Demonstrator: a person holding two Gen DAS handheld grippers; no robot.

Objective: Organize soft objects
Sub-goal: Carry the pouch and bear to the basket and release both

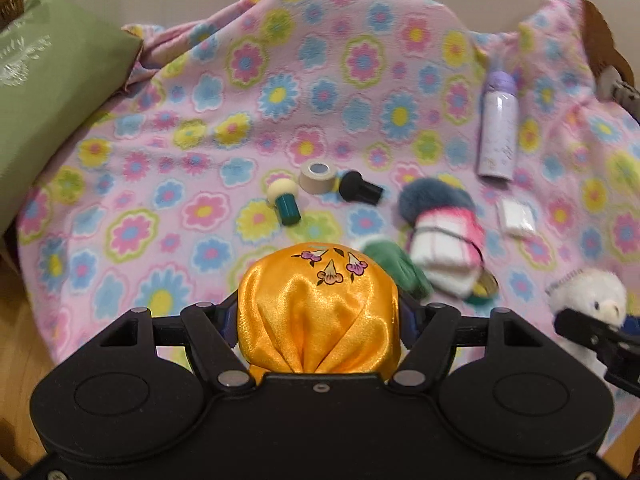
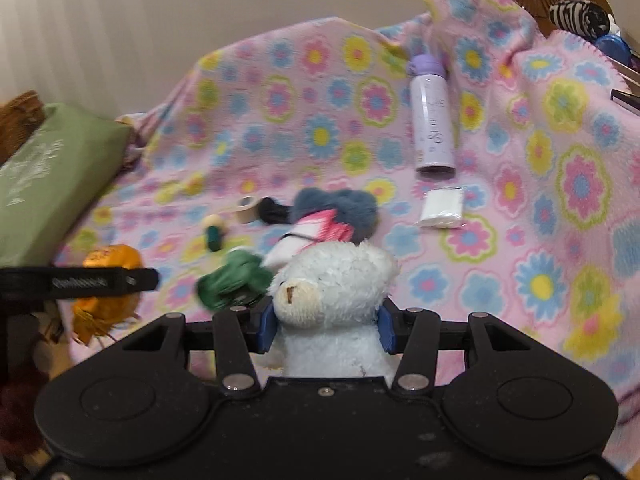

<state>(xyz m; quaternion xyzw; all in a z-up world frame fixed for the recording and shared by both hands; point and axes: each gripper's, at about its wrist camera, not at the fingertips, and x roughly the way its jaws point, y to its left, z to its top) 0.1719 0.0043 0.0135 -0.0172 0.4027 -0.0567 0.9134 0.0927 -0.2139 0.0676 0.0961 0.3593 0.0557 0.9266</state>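
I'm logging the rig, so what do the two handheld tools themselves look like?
Both match: the left tool and right tool have matte black bodies with two round discs, angled black linkage arms with silver pivot bolts, and blue finger pads. White lettering, unreadable, runs along one left finger.

You are holding your left gripper clamped on the orange pouch, its fingers pressing in from both sides, while your right gripper, just to its right, is squeezing the white bear between its blue pads.
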